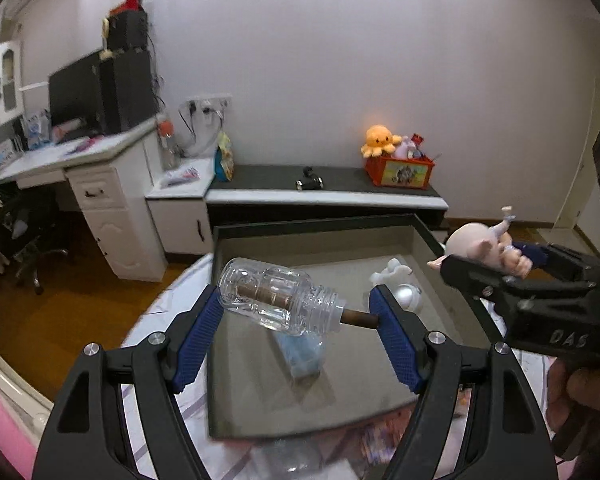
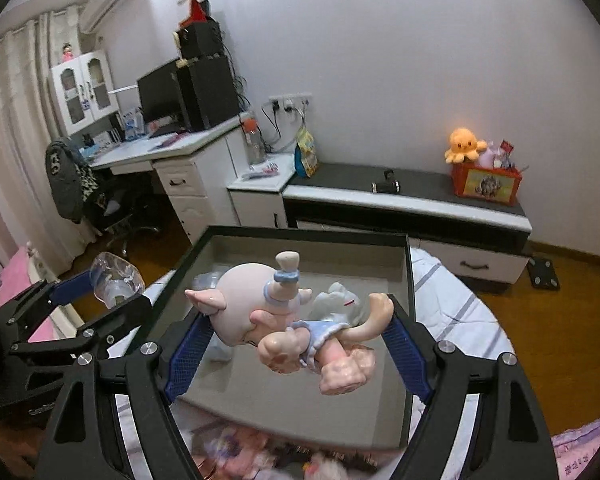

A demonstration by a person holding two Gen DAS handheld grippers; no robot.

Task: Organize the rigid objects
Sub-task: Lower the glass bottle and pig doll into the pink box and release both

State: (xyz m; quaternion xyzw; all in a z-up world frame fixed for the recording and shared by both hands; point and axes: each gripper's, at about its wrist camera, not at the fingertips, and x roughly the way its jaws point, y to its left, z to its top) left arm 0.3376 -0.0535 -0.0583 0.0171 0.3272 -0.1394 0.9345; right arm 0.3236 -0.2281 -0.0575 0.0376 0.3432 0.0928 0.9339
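Two hand-held grippers part-open: left (image 1: 296, 316) around bottle (image 1: 276, 296), right (image 2: 296, 336) around doll (image 2: 284, 324).

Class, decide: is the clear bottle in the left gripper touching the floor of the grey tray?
Apart. The left wrist view shows the clear bottle clamped in the left gripper, hanging above the grey tray.

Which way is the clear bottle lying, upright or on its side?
On its side. The clear bottle spans crosswise between the left tool's blue pads, capless threaded neck pointing right, above the tray.
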